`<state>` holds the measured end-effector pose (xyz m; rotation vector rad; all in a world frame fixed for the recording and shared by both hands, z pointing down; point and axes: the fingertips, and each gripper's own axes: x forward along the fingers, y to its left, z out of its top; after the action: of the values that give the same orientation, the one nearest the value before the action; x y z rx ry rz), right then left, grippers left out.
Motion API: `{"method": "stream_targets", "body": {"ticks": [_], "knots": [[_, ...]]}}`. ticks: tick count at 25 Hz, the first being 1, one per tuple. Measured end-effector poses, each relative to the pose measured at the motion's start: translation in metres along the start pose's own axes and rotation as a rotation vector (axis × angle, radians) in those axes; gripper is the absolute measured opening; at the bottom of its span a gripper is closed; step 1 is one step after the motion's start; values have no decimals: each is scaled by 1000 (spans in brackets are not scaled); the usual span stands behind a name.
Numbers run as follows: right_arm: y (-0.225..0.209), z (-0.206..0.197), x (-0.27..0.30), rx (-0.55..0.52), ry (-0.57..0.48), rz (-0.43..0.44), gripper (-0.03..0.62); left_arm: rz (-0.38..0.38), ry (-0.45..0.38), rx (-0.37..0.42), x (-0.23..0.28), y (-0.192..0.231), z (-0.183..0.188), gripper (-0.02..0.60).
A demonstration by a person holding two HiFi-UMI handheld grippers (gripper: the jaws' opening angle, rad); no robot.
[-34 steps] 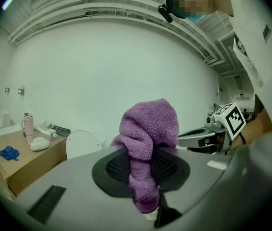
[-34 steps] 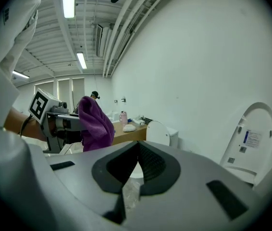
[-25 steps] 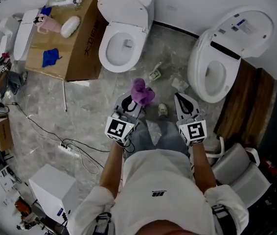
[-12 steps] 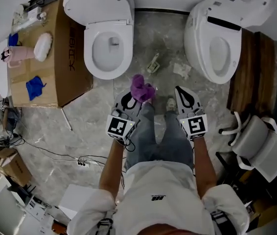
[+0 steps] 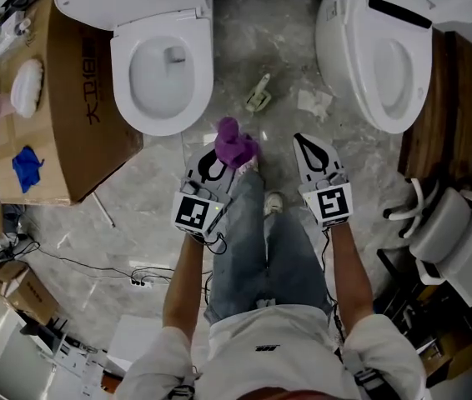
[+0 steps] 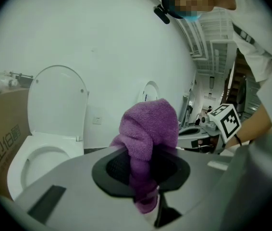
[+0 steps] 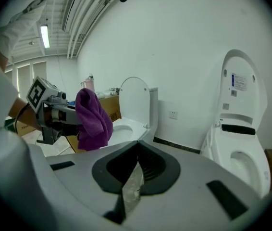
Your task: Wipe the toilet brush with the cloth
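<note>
A purple cloth [image 5: 234, 144] hangs bunched from my left gripper [image 5: 224, 153], which is shut on it above the grey floor between two toilets. In the left gripper view the cloth [image 6: 148, 124] rises in a lump out of the closed jaws of my left gripper [image 6: 144, 174]. My right gripper [image 5: 301, 140] is beside it, shut and empty; in the right gripper view the tips of my right gripper [image 7: 137, 146] meet with nothing between them, and the cloth [image 7: 92, 117] shows to their left. I cannot pick out a toilet brush with certainty in any view.
A white toilet [image 5: 157, 73] stands ahead left and another white toilet [image 5: 386, 52] ahead right, lids up. A cardboard box [image 5: 61, 132] at left carries a blue rag [image 5: 26, 167] and a white oval thing [image 5: 27, 86]. Small litter [image 5: 258, 94] lies on the floor. Chairs [image 5: 461, 240] stand right.
Both grippers have come down together toward the floor between the toilets. The purple cloth stays held in the left one, and the right one stays shut.
</note>
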<state>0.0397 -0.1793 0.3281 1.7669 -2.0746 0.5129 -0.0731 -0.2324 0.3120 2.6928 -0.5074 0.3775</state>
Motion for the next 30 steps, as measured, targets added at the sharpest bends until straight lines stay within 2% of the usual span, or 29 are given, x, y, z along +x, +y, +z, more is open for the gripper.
{"method": "stream_targets", "body": {"ticks": [5,9,21,30], "knots": [[-5,-73,26,-54,-15,25,-5,-1,-16,8,28,5,-72,81],[-9,-130,44,-50,-48,29,-5,1,-26,21,49,8,-129,81],[-28,-276,130,-104,-72,50,-5,-38,-46,104,110,61,-253,81],[-35,-353,194,-181,-80,71,-3,-64,-59,133,147,90,-332,84]]}}
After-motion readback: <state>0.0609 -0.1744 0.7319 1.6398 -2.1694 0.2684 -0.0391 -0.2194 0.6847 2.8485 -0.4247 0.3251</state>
